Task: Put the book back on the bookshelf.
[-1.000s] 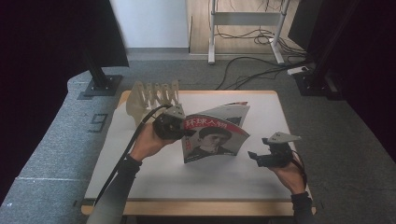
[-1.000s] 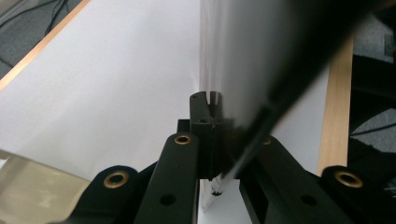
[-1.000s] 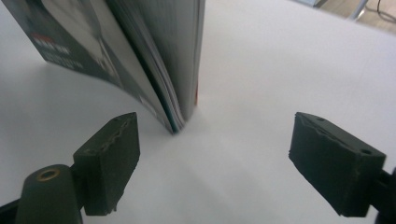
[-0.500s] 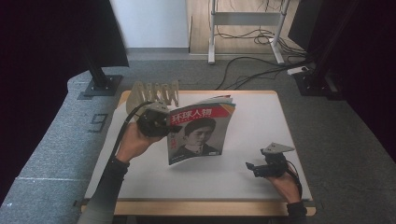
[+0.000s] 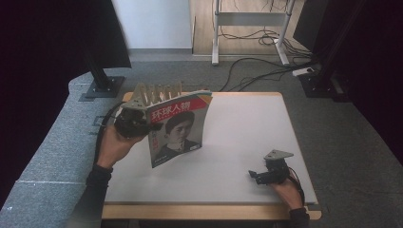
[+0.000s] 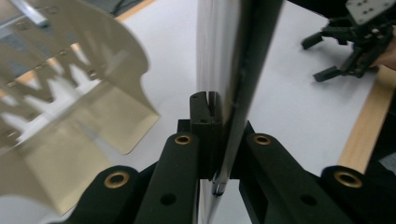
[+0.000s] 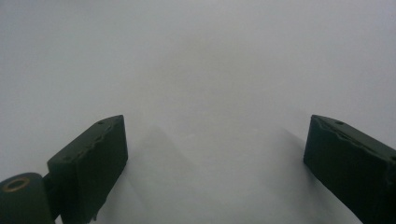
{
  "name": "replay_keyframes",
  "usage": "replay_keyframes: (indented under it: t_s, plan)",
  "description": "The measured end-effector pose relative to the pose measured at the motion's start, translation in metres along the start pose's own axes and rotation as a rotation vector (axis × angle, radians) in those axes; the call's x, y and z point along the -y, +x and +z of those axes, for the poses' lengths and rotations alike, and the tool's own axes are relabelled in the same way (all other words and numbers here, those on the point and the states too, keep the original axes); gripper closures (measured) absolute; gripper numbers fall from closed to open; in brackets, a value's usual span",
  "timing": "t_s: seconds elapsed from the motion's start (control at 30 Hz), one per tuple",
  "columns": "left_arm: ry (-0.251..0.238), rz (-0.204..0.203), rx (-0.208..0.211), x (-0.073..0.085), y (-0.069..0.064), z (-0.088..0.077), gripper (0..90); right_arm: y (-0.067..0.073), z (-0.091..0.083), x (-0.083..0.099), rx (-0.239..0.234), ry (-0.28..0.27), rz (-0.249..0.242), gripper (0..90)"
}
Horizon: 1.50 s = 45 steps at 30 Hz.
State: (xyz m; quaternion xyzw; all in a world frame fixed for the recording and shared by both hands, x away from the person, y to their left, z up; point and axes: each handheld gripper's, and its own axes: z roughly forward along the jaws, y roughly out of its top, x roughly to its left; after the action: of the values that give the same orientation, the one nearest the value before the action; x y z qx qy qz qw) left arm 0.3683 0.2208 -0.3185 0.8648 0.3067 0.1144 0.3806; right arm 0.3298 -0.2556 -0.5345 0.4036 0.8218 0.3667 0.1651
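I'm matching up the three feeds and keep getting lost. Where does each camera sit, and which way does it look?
High view: above the person's side, looking forward and down on the table; forearms, both hands.
Left gripper view: on the left gripper, looking along jaws clamped on the magazine edge, wooden rack alongside.
Right gripper view: on the right gripper, open jaws over bare tabletop.
Shared: the high and left gripper views both show magazine, rack and right gripper.

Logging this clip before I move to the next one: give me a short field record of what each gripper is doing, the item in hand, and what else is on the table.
left gripper: shut on the magazine's edge
magazine: held upright off the table, cover facing the person
right gripper: jaws wide apart, have just been opening, nothing between them, low over the table
wooden rack: at the far left of the table, behind the magazine
table: white top, wooden rim
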Motion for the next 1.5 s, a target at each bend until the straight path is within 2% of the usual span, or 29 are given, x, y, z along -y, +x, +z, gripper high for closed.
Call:
replay_keyframes:
  t_s: [0.23,0.67,0.83,1.07,1.5]
  plan:
    - [-0.026,-0.069,-0.061,0.014,0.016,-0.026,87.1,0.001,0.001,0.000,0.006,0.008,-0.006,4.9]
    - [-0.033,-0.192,-0.181,0.043,0.040,-0.075,87.1,0.001,0.001,0.000,0.008,0.008,-0.010,4.2]
    - [-0.036,-0.237,-0.232,0.053,0.050,-0.087,87.1,0.002,0.002,0.000,0.009,0.010,-0.011,3.9]
    - [-0.031,-0.270,-0.292,0.054,0.062,-0.083,87.1,0.002,0.002,0.000,0.008,0.009,-0.008,3.9]
    - [-0.085,-0.321,-0.332,0.038,0.084,-0.052,87.1,0.002,0.002,0.000,0.006,0.010,-0.010,3.6]
